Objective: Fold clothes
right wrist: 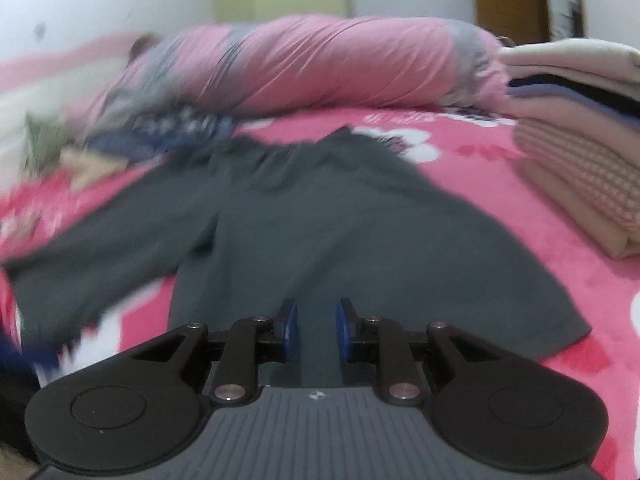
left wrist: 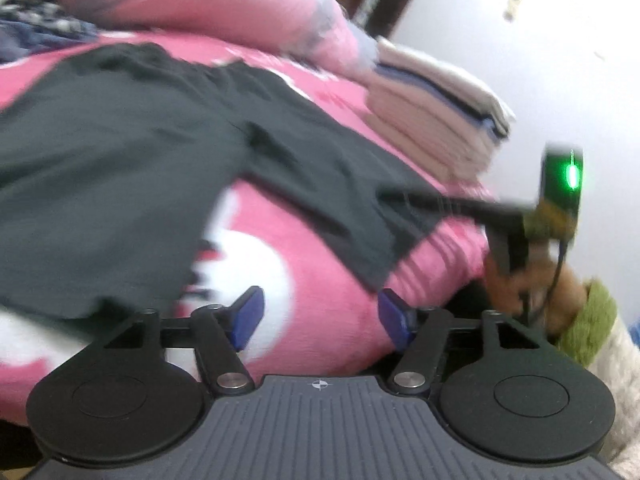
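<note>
- Seemingly mid-spread: dark garment (right wrist: pixel 320 224) lies flat on the bed (right wrist: pixel 540 280), beside its near edge.
- Left tongs (left wrist: pixel 320 316) wide, right tongs (right wrist: pixel 316 330) narrow, both empty.
- Next needs a hem grip.

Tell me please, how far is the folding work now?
Done: a folded stack sits at the bed's side. In hand: nothing; the dark shirt lies spread on the pink blanket, and the left tool and right tool are open over it. Left: folding this shirt, then the crumpled pile.
</note>
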{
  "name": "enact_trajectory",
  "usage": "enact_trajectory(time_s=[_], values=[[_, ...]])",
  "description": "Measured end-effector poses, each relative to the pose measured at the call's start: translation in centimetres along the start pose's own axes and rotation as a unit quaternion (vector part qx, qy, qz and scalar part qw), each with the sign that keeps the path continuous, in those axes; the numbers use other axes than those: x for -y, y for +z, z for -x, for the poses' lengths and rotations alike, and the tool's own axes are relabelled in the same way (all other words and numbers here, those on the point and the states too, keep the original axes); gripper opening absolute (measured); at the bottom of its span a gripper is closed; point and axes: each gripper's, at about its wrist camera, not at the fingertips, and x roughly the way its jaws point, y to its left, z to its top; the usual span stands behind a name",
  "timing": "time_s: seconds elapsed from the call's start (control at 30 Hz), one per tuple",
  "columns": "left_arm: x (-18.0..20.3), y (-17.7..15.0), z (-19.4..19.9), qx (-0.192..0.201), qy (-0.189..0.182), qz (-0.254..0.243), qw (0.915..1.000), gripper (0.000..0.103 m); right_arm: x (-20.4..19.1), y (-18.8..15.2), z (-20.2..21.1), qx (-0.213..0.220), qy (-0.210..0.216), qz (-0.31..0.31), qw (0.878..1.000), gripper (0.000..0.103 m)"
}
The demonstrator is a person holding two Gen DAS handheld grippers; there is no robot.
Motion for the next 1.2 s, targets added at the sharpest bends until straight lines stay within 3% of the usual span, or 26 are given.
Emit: enact_trajectory(time_s=[0.13,0.2,0.27,0.33,0.43,0.57,0.7,0.77,0.83,1.0,1.07,1.2], values=[[-3.3,0.1,3.5,0.037,0.013,0.027,0.9988,0.074,-0.3,-1.8,2.1,-0.023,-0.071,0.026,0.997,0.022],[-5.2,0.1,5.4,0.066,0.02,0.047,0.9965,0.091,-0.4,-1.8,3.4,-0.029,-0.117,0.023,0.992,0.023],[-7.2,0.0,7.4,0.098,0.035,0.067,0.9923,0.102,-0.9,-1.2,4.4,-0.033,-0.155,0.02,0.987,0.023],[-8.9,0.1,9.1,0.123,0.061,0.08,0.9873,0.102,-1.6,-0.2,5.2,-0.026,-0.164,0.009,0.986,0.023],[-11.0,0.4,10.9,0.152,0.109,0.094,0.9778,0.102,-4.0,2.4,4.9,-0.005,-0.117,-0.015,0.993,0.024],[-12.7,1.1,12.1,0.188,0.164,0.094,0.9638,0.102,-8.7,7.0,2.3,0.008,-0.013,-0.016,1.0,0.034],[-14.2,2.4,12.3,0.194,0.232,0.081,0.9497,0.101,-13.4,11.1,-1.7,-0.007,0.083,-0.017,0.996,0.037],[-15.1,2.9,12.1,0.186,0.249,0.078,0.9471,0.098,-15.6,13.2,-4.0,-0.02,0.131,-0.022,0.991,0.037],[-16.3,3.4,11.9,0.175,0.25,0.088,0.948,0.095,-17.4,14.5,-6.4,-0.042,0.146,-0.02,0.988,0.038],[-19.0,3.9,11.5,0.152,0.223,0.135,0.9535,0.07,-22.0,17.8,-12.5,-0.095,0.185,-0.017,0.978,0.045],[-19.6,3.9,11.2,0.138,0.22,0.143,0.955,0.059,-23.4,18.7,-15.2,-0.113,0.184,-0.025,0.976,0.049],[-20.7,3.5,10.2,0.102,0.216,0.15,0.9593,0.054,-24.6,20.5,-20.8,-0.149,0.149,-0.049,0.976,0.051]])
